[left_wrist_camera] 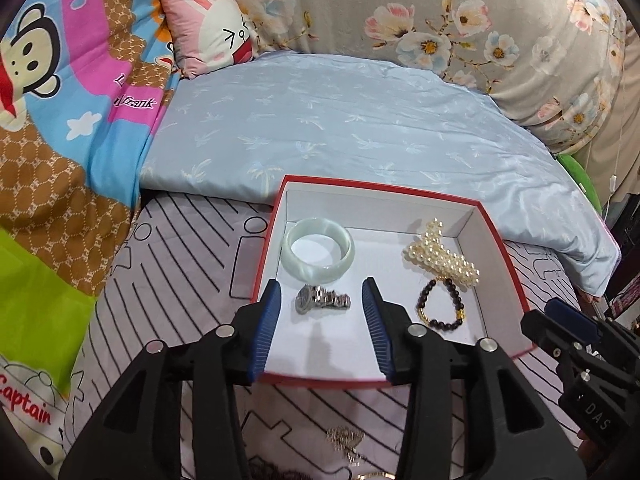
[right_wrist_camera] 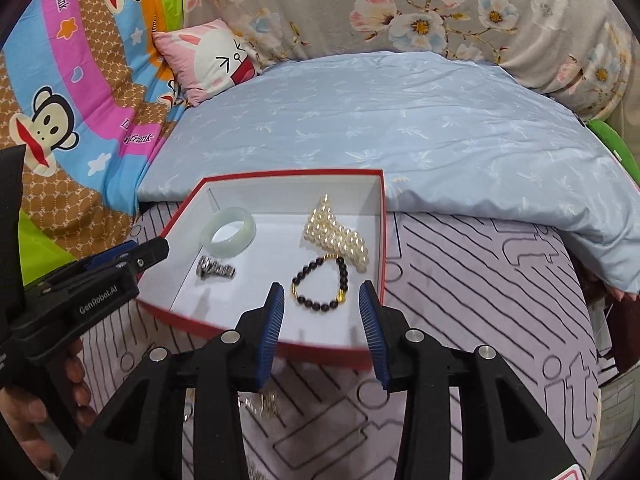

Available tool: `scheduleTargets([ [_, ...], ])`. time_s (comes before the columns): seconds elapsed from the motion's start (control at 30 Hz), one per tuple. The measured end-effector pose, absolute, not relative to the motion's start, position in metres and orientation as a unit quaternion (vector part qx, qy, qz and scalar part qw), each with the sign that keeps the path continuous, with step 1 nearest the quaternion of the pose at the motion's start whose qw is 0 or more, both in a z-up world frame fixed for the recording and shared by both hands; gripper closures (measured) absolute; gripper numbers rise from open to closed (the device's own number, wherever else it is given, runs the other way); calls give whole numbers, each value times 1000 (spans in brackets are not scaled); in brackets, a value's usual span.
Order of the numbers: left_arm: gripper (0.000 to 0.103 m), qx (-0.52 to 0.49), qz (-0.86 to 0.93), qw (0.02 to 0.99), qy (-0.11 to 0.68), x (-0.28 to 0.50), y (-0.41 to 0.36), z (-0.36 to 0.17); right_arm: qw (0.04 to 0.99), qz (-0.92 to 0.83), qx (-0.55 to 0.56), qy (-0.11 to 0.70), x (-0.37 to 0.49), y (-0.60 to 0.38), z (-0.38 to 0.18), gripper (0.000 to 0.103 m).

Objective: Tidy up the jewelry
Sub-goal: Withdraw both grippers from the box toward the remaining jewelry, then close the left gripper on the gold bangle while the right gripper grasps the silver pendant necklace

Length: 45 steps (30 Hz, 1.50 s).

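- Left claw (left_wrist_camera: 322,294) is spread wide and empty, hovering over the near part of the red box (left_wrist_camera: 510,276), with the watch (left_wrist_camera: 322,299) lying between its fingers.
- Right claw (right_wrist_camera: 322,296) is likewise spread and empty, above the dark bead bracelet (right_wrist_camera: 320,282).
- Inside the box also lie a pale green bangle (left_wrist_camera: 319,250) and a pearl strand (left_wrist_camera: 444,256).
- Loose chains (left_wrist_camera: 346,440) rest on the bed sheet (left_wrist_camera: 180,272) in front of the box.

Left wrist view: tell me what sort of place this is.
Most likely a bedroom, on a bed: a blue quilt, a bunny pillow and a floral duvet lie behind the red box of jewelry on a striped sheet.
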<state>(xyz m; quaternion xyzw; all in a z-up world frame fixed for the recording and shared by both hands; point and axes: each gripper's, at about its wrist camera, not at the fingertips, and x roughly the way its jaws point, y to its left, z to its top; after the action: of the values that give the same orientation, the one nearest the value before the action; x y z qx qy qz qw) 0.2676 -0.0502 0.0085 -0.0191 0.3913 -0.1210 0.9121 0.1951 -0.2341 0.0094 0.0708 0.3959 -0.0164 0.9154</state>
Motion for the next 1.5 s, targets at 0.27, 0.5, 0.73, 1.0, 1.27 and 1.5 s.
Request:
scheduleTargets([
  [0.27, 60, -13, -119, 911, 395, 217, -26, 9, 910, -23, 69, 408, 137, -229, 5, 64],
  [0.5, 59, -11, -112, 902, 417, 179, -1, -7, 898, -19, 76, 432, 94, -223, -12, 64],
  [0.73, 58, -11, -113, 890, 441, 143, 11, -26, 885, -8, 82, 458, 63, -211, -32, 64],
  [1.0, 58, -20, -124, 876, 466, 120, 5, -47, 875, -5, 75, 479, 45, -202, -50, 64],
  [1.27, 59, -26, -136, 866, 480, 126, -20, -59, 872, -6, 78, 484, 46, -206, -53, 64],
  [1.5, 62, -21, -130, 863, 487, 138, -33, -70, 871, -1, 82, 484, 51, -207, -55, 64],
])
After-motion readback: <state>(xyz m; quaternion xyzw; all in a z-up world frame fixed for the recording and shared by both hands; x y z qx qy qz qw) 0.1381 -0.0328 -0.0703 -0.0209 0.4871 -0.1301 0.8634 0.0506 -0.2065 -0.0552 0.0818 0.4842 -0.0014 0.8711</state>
